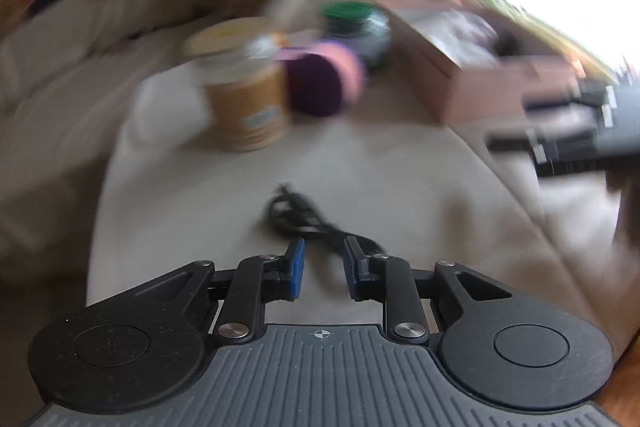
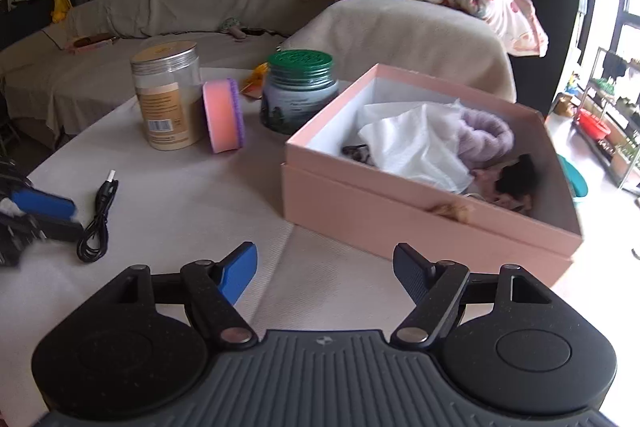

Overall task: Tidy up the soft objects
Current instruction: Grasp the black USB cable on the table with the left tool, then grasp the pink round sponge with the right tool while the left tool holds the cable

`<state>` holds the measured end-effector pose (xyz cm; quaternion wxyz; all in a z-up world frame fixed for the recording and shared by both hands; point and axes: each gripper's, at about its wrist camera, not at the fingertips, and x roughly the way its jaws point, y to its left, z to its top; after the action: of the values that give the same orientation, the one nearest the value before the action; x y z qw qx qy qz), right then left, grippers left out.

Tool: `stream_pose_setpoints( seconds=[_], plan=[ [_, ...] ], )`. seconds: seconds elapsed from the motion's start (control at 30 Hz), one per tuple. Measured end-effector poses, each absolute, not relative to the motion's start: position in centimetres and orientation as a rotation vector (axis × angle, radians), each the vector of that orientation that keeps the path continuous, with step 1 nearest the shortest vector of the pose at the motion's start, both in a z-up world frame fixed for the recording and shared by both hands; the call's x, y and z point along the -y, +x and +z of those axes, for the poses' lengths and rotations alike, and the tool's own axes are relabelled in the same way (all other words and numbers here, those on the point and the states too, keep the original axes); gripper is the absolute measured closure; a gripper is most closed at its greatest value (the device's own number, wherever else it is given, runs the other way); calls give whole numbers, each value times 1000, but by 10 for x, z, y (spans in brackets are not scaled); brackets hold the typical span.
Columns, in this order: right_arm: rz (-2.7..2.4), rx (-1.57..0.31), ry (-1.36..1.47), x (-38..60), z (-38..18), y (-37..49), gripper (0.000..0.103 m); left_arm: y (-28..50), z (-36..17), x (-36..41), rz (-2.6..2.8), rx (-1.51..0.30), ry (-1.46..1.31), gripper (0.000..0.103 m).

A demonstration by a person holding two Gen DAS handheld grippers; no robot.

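Black cable (image 1: 316,223) lies loose on the bench (image 2: 192,211) just ahead of your left tongs (image 1: 323,271), partly open and empty, so a skewed close may snag one loop and drag it; right tongs (image 2: 325,269) wide open, empty, near pink box (image 2: 420,219).

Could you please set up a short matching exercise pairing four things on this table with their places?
Things:
1. black USB cable
2. pink sponge
3. lilac fluffy cloth
4. green-lidded jar

Places:
A. inside the pink box
B. just left of the box's far corner
C. lying near the left gripper
D. on edge beside the tan-labelled jar

Pairs: 1-C, 2-D, 3-A, 4-B
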<state>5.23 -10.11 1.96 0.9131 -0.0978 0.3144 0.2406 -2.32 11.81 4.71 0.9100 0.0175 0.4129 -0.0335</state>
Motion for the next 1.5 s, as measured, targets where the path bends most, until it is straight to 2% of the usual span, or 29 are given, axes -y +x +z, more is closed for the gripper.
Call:
stream_pose_setpoints(
  seconds=[0.1, 0.2, 0.3, 0.43, 0.57, 0.63, 0.73, 0.93, 1.13, 1.27, 1.33, 1.5],
  plan=[
    [497, -663, -179, 100, 13, 54, 27, -21, 49, -150, -6, -862, -232, 78],
    [481, -698, -158, 102, 3, 56, 27, -10, 39, -160, 21, -881, -359, 78],
    [465, -694, -141, 106, 1, 55, 27, 0, 32, -154, 17, -904, -356, 78],
    [451, -702, -109, 111, 0, 57, 24, 18, 26, -138, -11, -907, -316, 73],
    [454, -701, -124, 109, -1, 56, 21, 28, 21, -111, -61, -888, -129, 71],
    [451, -699, -139, 106, -1, 55, 20, 26, 19, -105, -71, -878, -64, 71],
    [452, -698, -148, 104, -1, 55, 18, 23, 18, -105, -85, -873, -27, 76],
    [489, -694, -158, 104, 1, 54, 18, 22, 18, -109, -84, -874, -79, 76],
    [574, -434, -296, 87, 54, 30, 18, 11, 13, -121, -163, -805, -97, 85],
    [627, -421, -431, 36, 82, 56, 18, 3, 12, -136, -183, -788, -139, 85],
    [666, -478, -446, 11, 83, 80, 21, -3, 12, -146, -177, -776, -166, 85],
    [646, -561, -502, -40, 70, 122, 38, -15, 23, -187, -138, -703, -233, 85]
  ],
)
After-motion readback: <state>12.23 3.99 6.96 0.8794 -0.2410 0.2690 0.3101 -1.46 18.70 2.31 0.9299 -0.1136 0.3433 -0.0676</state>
